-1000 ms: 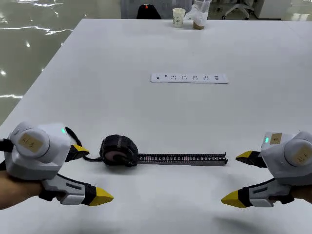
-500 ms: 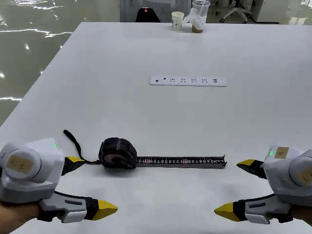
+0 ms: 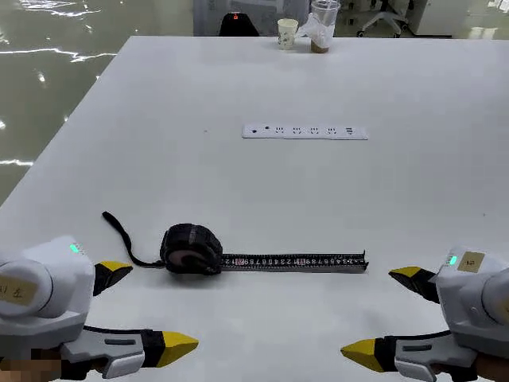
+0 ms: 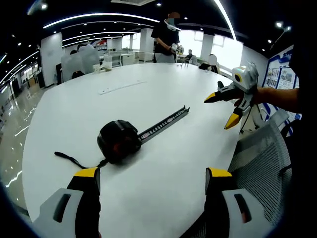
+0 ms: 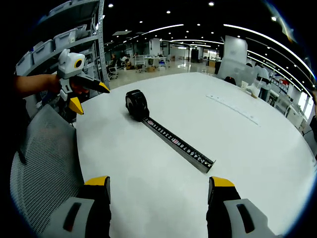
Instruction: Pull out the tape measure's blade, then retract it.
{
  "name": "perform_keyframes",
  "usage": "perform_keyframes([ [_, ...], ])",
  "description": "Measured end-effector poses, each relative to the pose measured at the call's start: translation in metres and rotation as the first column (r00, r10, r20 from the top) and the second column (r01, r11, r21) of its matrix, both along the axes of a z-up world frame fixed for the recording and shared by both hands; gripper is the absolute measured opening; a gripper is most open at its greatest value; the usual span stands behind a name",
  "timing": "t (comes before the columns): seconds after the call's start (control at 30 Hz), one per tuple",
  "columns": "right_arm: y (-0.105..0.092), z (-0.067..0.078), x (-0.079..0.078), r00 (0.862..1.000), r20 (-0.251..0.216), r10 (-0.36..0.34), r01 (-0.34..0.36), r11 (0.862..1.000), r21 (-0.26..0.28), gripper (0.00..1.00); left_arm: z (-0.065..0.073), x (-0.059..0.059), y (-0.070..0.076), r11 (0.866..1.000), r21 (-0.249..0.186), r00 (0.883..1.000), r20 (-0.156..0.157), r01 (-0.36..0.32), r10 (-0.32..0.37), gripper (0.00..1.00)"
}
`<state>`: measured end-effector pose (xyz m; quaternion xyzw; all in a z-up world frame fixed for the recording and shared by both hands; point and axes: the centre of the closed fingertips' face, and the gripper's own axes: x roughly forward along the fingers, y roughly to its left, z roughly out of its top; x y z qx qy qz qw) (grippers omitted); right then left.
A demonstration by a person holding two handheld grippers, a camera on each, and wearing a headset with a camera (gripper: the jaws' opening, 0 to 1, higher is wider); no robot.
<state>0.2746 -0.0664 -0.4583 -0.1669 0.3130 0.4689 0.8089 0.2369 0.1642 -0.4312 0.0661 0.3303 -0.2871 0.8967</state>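
Note:
A black tape measure (image 3: pixel 192 249) lies on the white table (image 3: pixel 262 183), its blade (image 3: pixel 296 261) drawn out to the right and lying flat, its wrist strap (image 3: pixel 121 234) trailing left. My left gripper (image 3: pixel 151 310) hovers at the near left, open and holding nothing, short of the case. At the near right my right gripper (image 3: pixel 383 317) is open too, just short of the blade's tip. The left gripper view shows the tape measure (image 4: pixel 119 141) ahead, between the jaws, and the right gripper (image 4: pixel 225 104) beyond. In the right gripper view the blade (image 5: pixel 179 145) runs toward the case (image 5: pixel 136 104).
A white power strip (image 3: pixel 305 131) lies mid-table. A paper cup (image 3: pixel 287 33) and a plastic cup (image 3: pixel 321 25) stand at the far edge. A grey mesh chair (image 5: pixel 42 168) sits by the near edge. A person (image 4: pixel 167 35) stands across the room.
Both grippers have drawn back toward the near edge, away from the tape measure. The tape measure and its blade lie as before.

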Motion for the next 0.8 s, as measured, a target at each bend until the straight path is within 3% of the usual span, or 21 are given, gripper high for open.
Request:
perform_keyframes([
  [0.23,0.002,0.008,-0.003,0.997,0.016,-0.079,0.078,0.996,0.046,0.85,0.007,-0.002,-0.003,0.997,-0.024,0.997,0.031,-0.071,0.071,0.87],
  [0.37,0.005,0.011,-0.006,0.992,-0.008,-0.126,0.126,0.990,0.071,0.86,0.006,-0.006,-0.006,0.996,-0.032,0.996,0.021,-0.086,0.087,0.88],
  [0.8,0.010,0.019,-0.021,0.985,-0.014,-0.173,0.173,0.981,0.092,0.91,0.008,-0.008,-0.009,0.988,-0.015,0.987,0.041,-0.155,0.156,0.96],
])
